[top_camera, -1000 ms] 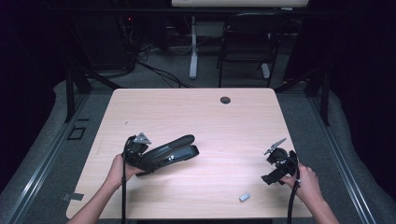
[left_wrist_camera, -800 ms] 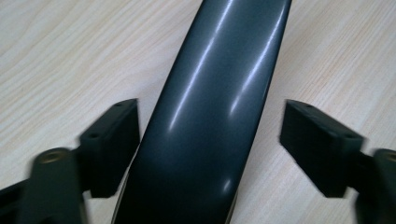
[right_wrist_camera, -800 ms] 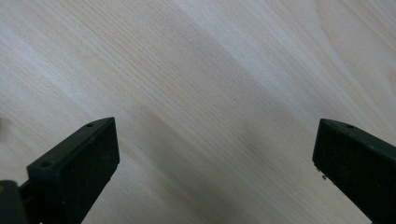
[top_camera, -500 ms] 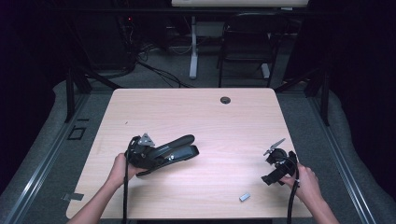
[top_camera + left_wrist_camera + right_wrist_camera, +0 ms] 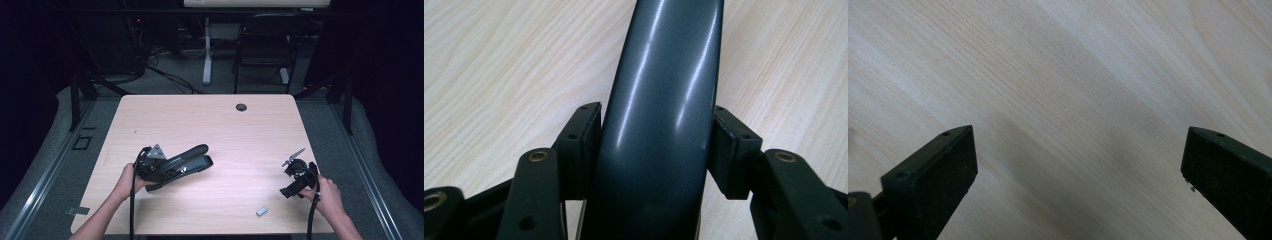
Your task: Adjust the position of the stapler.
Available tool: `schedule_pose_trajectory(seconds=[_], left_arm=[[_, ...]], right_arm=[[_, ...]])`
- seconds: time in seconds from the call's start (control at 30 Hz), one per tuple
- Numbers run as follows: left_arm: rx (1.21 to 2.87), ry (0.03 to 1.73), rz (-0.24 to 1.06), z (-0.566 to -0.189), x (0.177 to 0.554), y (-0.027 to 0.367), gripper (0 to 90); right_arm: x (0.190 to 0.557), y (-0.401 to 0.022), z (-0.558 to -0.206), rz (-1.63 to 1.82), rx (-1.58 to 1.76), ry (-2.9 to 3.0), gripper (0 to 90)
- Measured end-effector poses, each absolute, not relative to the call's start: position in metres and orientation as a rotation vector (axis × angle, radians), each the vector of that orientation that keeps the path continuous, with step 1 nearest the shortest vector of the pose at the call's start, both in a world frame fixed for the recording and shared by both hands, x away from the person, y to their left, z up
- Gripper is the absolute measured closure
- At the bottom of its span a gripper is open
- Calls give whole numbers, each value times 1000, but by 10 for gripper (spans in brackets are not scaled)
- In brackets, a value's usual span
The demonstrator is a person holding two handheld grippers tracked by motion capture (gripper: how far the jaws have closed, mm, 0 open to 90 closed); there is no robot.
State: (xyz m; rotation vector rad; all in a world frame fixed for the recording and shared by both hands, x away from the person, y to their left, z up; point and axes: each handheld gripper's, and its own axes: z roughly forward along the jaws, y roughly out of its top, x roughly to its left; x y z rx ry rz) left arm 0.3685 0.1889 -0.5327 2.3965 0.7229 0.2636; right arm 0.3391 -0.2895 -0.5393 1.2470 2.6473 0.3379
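The left claw has just been closing on the stapler and now pinches its glossy, rounded dark top from both sides; the stapler lies on the pale wood-grain worktop, left of middle. The grasp seems done (lifting is left, I think). The small metal piece lies untouched. The right claw is spread wide, empty.

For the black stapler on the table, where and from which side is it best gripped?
Grip the stapler across the narrow sides of its rounded top arm, coming in along its length from the rear end nearest the person's left hand. The left gripper has just been closing there, pads against both flanks.
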Motion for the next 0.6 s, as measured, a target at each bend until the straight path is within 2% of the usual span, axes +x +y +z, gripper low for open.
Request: schedule_pose_trajectory(seconds=[0.6], left_arm=[[2378, 614, 212, -535, 364, 182, 507]], right_arm=[[341, -288, -541, 319, 1241, 2674, 10]])
